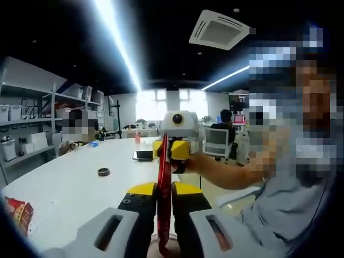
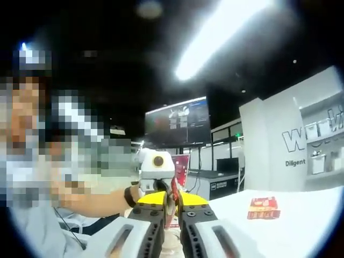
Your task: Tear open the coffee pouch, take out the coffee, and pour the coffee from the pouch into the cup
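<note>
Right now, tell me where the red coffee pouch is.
The red coffee pouch is held edge-on above the white table, clamped between the left gripper and the right gripper; in the left gripper view it stretches between them at centre.

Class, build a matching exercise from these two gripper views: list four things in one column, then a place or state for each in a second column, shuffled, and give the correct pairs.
Things
1. red coffee pouch
2. dark ring
3. left gripper
4. red box

Places or states
A. lies flat on the white table, right gripper view
B. stretched between both grippers
C. small, alone on the table beyond the jaws, left gripper view
D. shut on the pouch's near end

Pairs: 1-B, 2-C, 3-D, 4-A
</note>
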